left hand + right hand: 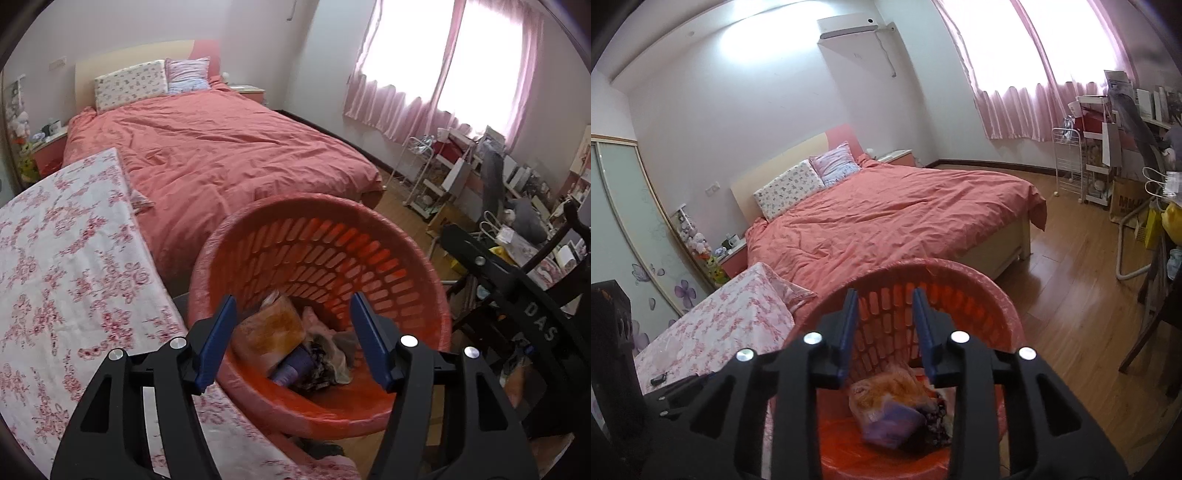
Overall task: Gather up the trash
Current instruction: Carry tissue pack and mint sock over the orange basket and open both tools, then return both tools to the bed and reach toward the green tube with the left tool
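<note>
The red slatted plastic basket (317,258) sits on the floor between the flowered tablecloth (62,258) at nine o'clock and the bed (207,155) at twelve. Both the left gripper (293,339) and right gripper (886,332) hover over it with jaws parted and nothing between them. Inside lies the trash (284,343): a crinkled orange-tinted bag, a purple tube and rumpled wrappers, probably light, soft and slippery. The basket looks stiff; its smooth rolled rim seems the best hold.
</note>
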`<state>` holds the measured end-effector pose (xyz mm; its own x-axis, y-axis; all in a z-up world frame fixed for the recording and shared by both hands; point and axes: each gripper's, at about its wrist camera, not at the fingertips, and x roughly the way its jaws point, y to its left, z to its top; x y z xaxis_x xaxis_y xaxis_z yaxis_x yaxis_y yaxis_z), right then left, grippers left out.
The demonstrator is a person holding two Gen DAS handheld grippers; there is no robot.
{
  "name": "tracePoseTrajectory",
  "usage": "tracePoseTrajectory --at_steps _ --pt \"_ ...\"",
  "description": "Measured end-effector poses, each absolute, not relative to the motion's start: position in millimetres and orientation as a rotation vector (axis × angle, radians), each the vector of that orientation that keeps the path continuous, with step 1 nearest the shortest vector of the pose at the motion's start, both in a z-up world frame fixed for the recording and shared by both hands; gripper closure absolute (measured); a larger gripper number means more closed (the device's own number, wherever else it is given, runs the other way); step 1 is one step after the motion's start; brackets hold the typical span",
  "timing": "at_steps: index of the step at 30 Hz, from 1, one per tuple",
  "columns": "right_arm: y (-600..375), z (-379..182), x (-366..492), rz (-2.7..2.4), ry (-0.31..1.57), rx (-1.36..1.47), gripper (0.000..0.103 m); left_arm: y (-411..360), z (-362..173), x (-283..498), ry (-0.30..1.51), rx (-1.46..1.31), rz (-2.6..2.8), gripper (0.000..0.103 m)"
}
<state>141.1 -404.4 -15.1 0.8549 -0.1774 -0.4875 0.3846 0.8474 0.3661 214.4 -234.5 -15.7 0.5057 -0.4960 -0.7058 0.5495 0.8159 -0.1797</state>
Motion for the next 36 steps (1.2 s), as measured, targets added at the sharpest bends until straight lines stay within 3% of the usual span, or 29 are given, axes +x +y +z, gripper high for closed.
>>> tracePoseTrajectory --at_steps 19,36 --pt "-311.8 17.5 164.9 -0.171 0.509 0.313 0.04 -98.6 -9.4 225.1 0.801 0.063 -0.358 0.038" --pt "-181.0 17.4 205.5 0.031 0.602 0.212 0.036 97.2 -17.6 278.1 0.792 0.005 0.052 0.037"
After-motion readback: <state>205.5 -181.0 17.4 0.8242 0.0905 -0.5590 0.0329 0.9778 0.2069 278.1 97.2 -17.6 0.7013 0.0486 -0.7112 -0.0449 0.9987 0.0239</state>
